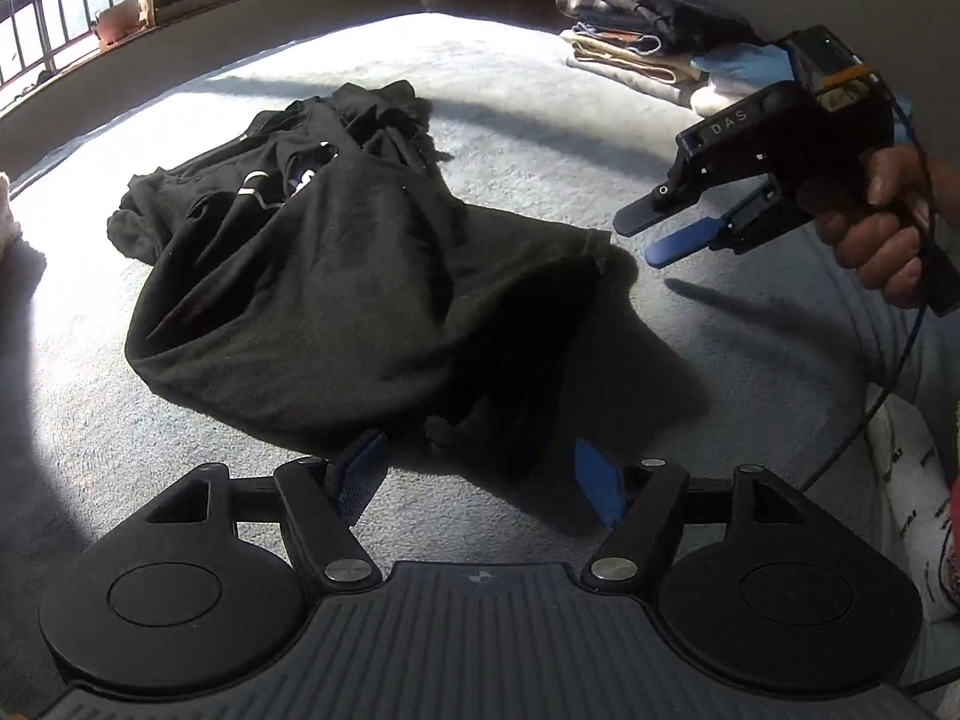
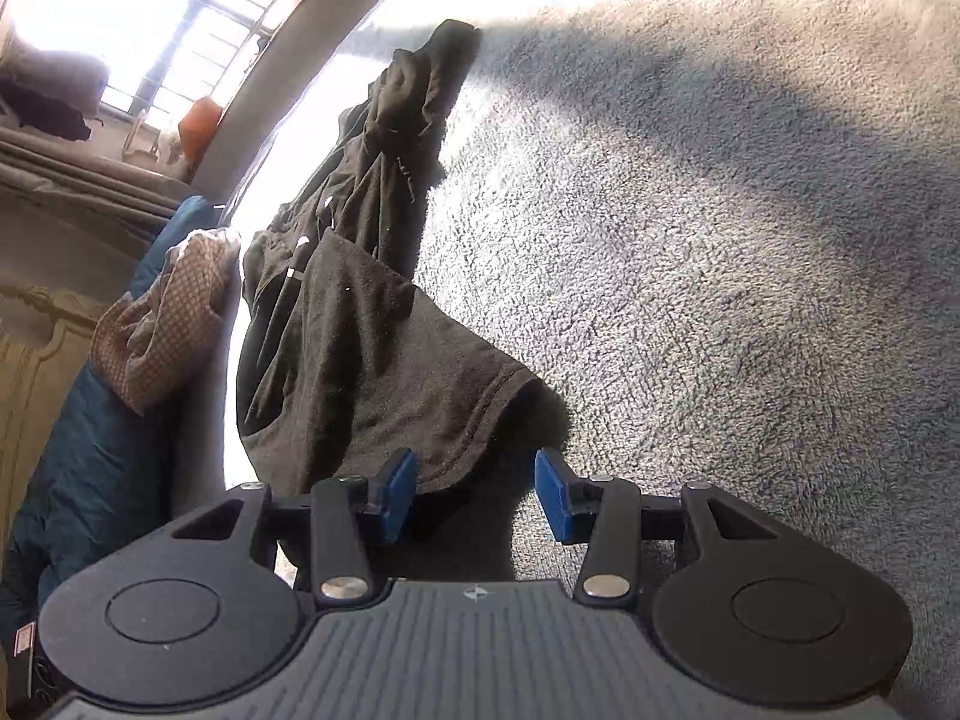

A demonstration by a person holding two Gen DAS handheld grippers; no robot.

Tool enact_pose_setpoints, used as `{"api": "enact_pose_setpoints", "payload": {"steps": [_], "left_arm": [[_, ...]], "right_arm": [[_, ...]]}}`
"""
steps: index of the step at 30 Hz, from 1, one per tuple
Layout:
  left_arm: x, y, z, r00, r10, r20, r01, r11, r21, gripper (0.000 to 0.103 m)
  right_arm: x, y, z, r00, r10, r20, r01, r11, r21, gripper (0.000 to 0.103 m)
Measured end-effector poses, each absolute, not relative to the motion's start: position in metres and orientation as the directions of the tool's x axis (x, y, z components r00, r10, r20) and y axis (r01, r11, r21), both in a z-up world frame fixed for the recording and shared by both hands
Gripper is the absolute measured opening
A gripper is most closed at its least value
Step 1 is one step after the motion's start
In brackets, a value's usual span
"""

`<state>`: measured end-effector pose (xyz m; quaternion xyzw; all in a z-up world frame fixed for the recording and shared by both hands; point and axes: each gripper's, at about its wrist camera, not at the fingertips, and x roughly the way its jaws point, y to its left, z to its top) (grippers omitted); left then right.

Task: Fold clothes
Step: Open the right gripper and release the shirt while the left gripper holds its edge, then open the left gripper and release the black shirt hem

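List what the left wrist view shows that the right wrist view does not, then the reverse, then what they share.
Only the left wrist view: the right gripper seen from outside, held in a hand with its fingers apart, and a stack of folded clothes at the far right.

Only the right wrist view: a brown patterned cloth lying on a teal quilted cover.

Both: the crumpled black T-shirt on the pale grey fleecy blanket, a barred window, and each camera's own open blue fingers, neither pair clamped on the shirt.

The left gripper [image 1: 480,474] points steeply downward, jaws apart, nothing pressed between the blue pads. The right gripper [image 1: 654,234], gripped at its handle by the right hand [image 1: 882,228], is angled downward with jaws parted.
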<state>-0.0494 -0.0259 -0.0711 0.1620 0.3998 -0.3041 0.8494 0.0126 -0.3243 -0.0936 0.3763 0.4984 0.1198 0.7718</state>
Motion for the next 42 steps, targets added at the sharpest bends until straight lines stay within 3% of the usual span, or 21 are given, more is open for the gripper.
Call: {"api": "enact_pose_setpoints", "payload": {"steps": [3,4,5,7,8,10,19,24,26,27,28,31,33,35,38,42], "left_arm": [[-0.052,-0.053,-0.086,0.555,-0.299,-0.776,0.646,0.743,0.176,0.071],[-0.051,-0.058,-0.089,0.579,-0.267,-0.771,0.632,0.744,0.217,0.065],[-0.048,-0.057,-0.09,0.586,-0.251,-0.771,0.617,0.754,0.223,0.047],[-0.038,-0.048,-0.086,0.581,-0.243,-0.777,0.578,0.795,0.184,0.039],[-0.034,-0.041,-0.083,0.577,-0.243,-0.78,0.552,0.82,0.153,0.026],[-0.028,-0.027,-0.076,0.575,-0.24,-0.782,0.503,0.858,0.106,0.014],[-0.031,0.048,-0.01,0.65,-0.26,-0.714,0.331,0.943,-0.042,0.005],[-0.031,0.097,-0.011,0.625,-0.252,-0.739,0.227,0.964,-0.137,0.005],[-0.029,0.108,-0.026,0.568,-0.293,-0.769,0.186,0.956,-0.227,0.012],[-0.029,0.11,-0.035,0.546,-0.308,-0.779,0.158,0.951,-0.265,0.019],[-0.03,0.112,-0.043,0.529,-0.318,-0.787,0.13,0.947,-0.295,0.033],[-0.032,0.104,-0.066,0.517,-0.322,-0.793,0.091,0.942,-0.324,0.039],[-0.034,0.097,-0.077,0.525,-0.29,-0.8,0.068,0.951,-0.301,0.051],[-0.034,0.091,-0.084,0.524,-0.257,-0.812,0.038,0.959,-0.279,0.075],[-0.033,0.082,-0.089,0.512,-0.203,-0.835,0.013,0.974,-0.228,0.096],[-0.036,0.069,-0.087,0.553,-0.124,-0.824,0.03,0.991,-0.13,0.101]], "right_arm": [[0.01,-0.326,-0.094,0.499,0.554,-0.666,0.191,0.679,0.709,0.047],[0.01,-0.326,-0.094,0.498,0.558,-0.663,0.184,0.679,0.71,0.047],[0.009,-0.325,-0.094,0.497,0.559,-0.664,0.175,0.684,0.708,0.047],[0.01,-0.323,-0.094,0.494,0.557,-0.667,0.156,0.698,0.699,0.047],[0.01,-0.321,-0.093,0.494,0.551,-0.673,0.145,0.711,0.689,0.047],[0.011,-0.318,-0.093,0.492,0.537,-0.685,0.118,0.738,0.664,0.047],[0.013,-0.291,-0.082,0.494,0.506,-0.707,-0.086,0.838,0.539,0.047],[0.014,-0.281,-0.08,0.484,0.514,-0.709,-0.145,0.845,0.514,0.047],[0.016,-0.282,-0.081,0.491,0.512,-0.705,-0.134,0.844,0.519,0.049],[0.018,-0.283,-0.082,0.493,0.509,-0.706,-0.119,0.843,0.525,0.05],[0.02,-0.284,-0.083,0.492,0.506,-0.708,-0.101,0.841,0.532,0.051],[0.021,-0.283,-0.083,0.489,0.488,-0.723,-0.081,0.851,0.52,0.052],[0.019,-0.281,-0.083,0.487,0.466,-0.739,-0.082,0.867,0.492,0.054],[0.017,-0.279,-0.083,0.484,0.44,-0.756,-0.083,0.883,0.461,0.056],[0.016,-0.28,-0.084,0.483,0.415,-0.771,-0.073,0.897,0.436,0.059],[0.017,-0.279,-0.082,0.489,0.384,-0.784,-0.066,0.912,0.405,0.065]]}}
